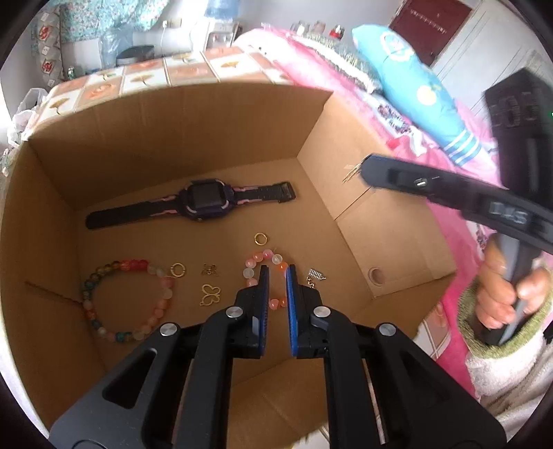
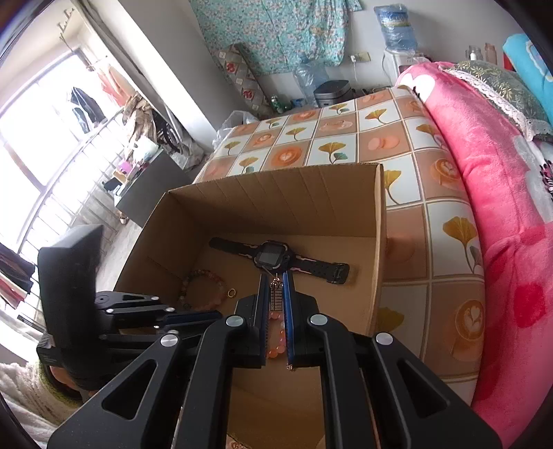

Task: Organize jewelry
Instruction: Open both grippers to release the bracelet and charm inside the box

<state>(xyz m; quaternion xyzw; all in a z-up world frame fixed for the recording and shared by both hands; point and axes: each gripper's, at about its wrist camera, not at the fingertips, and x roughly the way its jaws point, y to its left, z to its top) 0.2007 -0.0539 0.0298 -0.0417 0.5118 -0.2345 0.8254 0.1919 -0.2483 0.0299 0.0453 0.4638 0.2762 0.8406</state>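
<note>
Showing only from the right wrist, right gripper [image 2: 276, 290] pinches a pendant [image 2: 276, 293].

Daylight came through a large window [image 2: 38, 138] on the left, where clothes [image 2: 83, 103] hung on a rack. A floral curtain [image 2: 276, 31] covered part of the pale back wall [image 2: 166, 69], near a water bottle [image 2: 395, 27] on a dispenser. The tabletop [image 2: 345, 134] wore a tiled cloth printed with leaves and coffee cups. Beside it lay a pink blanket [image 2: 484, 179], and a dark red door [image 1: 432, 27] stood behind.
</note>
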